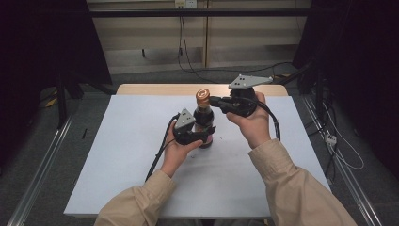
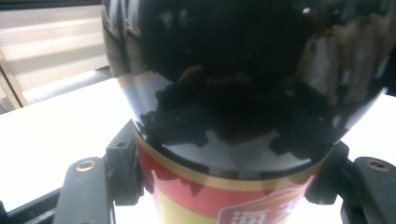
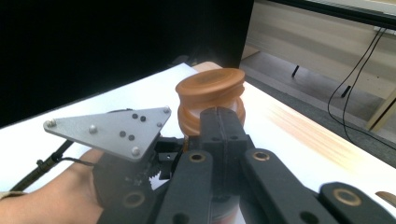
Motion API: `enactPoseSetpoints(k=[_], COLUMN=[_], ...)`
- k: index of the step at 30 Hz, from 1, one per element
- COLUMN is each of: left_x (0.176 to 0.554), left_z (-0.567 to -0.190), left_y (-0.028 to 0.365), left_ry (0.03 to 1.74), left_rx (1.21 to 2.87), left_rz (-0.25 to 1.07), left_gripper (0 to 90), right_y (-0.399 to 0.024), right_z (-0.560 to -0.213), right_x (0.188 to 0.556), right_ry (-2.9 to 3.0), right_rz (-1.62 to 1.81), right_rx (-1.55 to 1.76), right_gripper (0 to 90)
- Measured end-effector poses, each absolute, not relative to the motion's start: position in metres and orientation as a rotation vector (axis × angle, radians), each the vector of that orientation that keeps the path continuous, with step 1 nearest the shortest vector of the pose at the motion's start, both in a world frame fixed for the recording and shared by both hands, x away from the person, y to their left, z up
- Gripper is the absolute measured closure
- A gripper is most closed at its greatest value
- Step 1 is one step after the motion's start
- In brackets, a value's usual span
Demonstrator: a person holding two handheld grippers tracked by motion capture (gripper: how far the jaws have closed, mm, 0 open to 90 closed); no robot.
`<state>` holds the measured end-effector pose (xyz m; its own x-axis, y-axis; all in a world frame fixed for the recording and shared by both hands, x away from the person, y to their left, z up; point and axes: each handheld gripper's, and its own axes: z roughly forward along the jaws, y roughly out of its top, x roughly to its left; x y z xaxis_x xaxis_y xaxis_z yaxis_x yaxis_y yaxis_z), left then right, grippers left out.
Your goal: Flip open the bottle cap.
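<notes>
A dark bottle (image 1: 204, 123) stands upright near the middle of the white surface (image 1: 117, 160), slightly toward its far edge, and both tools are on it. The left gripper (image 1: 200, 136) comes in from the left at the lower part of the bottle, and its 2 fingers (image 2: 122, 168) are clamped on the body, 1 on each side, right where the red and yellow label with its gold band begins. In the left gripper view the glossy black shoulder of the bottle (image 2: 243, 84) bulges above those fingers and mirrors the room. The left hand (image 1: 176, 153) wraps the tool from below, with a black cable (image 1: 157, 157) trailing back along the sleeve toward the near edge. The right gripper (image 1: 214, 100) reaches in level from the right at the top of the bottle. Its fingers (image 3: 223, 128) are pressed together with no gap between them, their tips just beside the orange-brown cap (image 1: 203, 95); in the right gripper view the cap (image 3: 211, 99) sits directly beyond the closed tips, and whether they touch it cannot be told. The right hand (image 1: 251, 120) holds that tool from underneath, and a grey 3-cornered plate (image 1: 249, 81) rides on top of it.
</notes>
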<state>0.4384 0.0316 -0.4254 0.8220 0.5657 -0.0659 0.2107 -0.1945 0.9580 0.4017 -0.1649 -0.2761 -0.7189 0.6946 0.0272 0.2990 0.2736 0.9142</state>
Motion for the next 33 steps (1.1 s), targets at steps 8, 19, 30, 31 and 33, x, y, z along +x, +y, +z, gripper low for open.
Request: enactPoseSetpoints(k=[8, 19, 30, 31, 33], left_x=[0.4384, 0.4383, 0.4382, 0.4383, 0.4384], left_z=[-0.4254, -0.4256, -0.4258, -0.4257, -0.4256], left_y=[0.0315, 0.0318, 0.0316, 0.0318, 0.0321], left_ry=[0.602, 0.600, 0.602, 0.602, 0.596], left_rx=[1.769, 1.770, 1.767, 1.769, 1.773], left_rz=[0.357, 0.360, 0.362, 0.362, 0.356], left_gripper=[30.8, 30.8, 30.8, 30.8, 30.8], right_y=[-0.1646, -0.1630, -0.1605, -0.1600, -0.1596], right_z=[-0.2758, -0.2727, -0.2697, -0.2695, -0.2690], right_x=[0.4022, 0.4025, 0.4038, 0.4040, 0.4041], right_ry=[2.161, 2.152, 2.144, 2.145, 2.142], right_rz=[1.447, 1.452, 1.464, 1.464, 1.465], right_rx=[0.905, 0.907, 0.904, 0.905, 0.905], right_gripper=[90.0, 90.0, 90.0, 90.0, 90.0])
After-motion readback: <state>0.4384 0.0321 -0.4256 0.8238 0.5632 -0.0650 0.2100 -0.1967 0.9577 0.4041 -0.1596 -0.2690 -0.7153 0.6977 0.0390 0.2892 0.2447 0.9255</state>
